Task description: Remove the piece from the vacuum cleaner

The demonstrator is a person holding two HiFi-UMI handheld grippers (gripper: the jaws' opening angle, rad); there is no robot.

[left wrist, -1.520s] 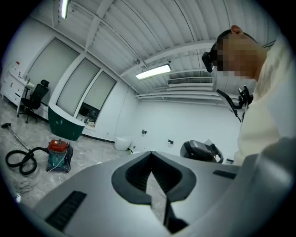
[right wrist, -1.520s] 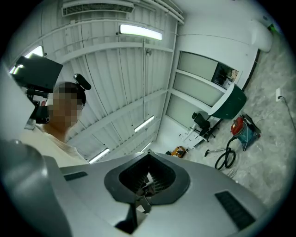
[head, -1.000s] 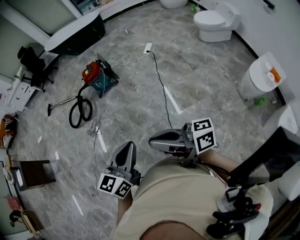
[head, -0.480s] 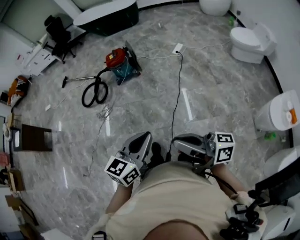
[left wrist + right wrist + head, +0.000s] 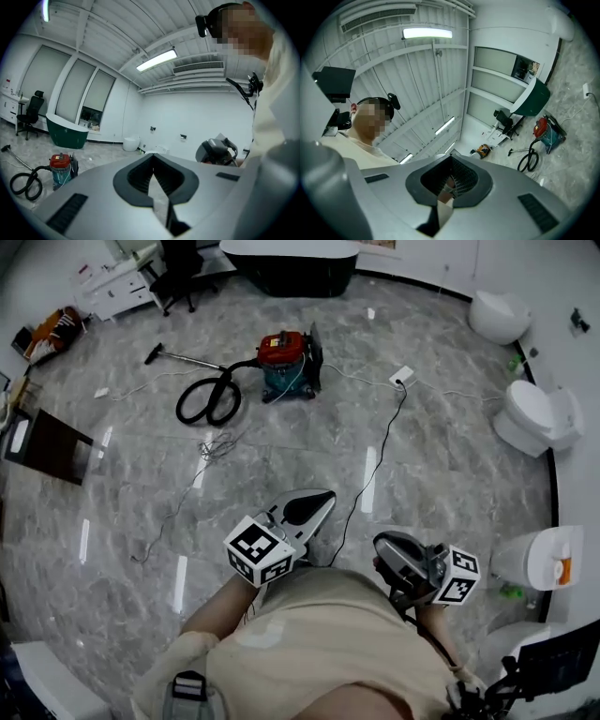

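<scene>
Vacuum cleaner (image 5: pixel 286 362) stands well ahead. Left gripper (image 5: pixel 323 498) and right gripper (image 5: pixel 382 545) are held at the waist, jaws closed and empty.

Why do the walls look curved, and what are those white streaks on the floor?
Head view: the wide lens bows the room's edges; the white streaks on the glossy floor look like reflected ceiling lights; the vacuum cleaner is sharp. Left gripper view: dark round border, and the ceiling lamp glares white. Right gripper view: same border, ceiling beams bent into curves.
</scene>
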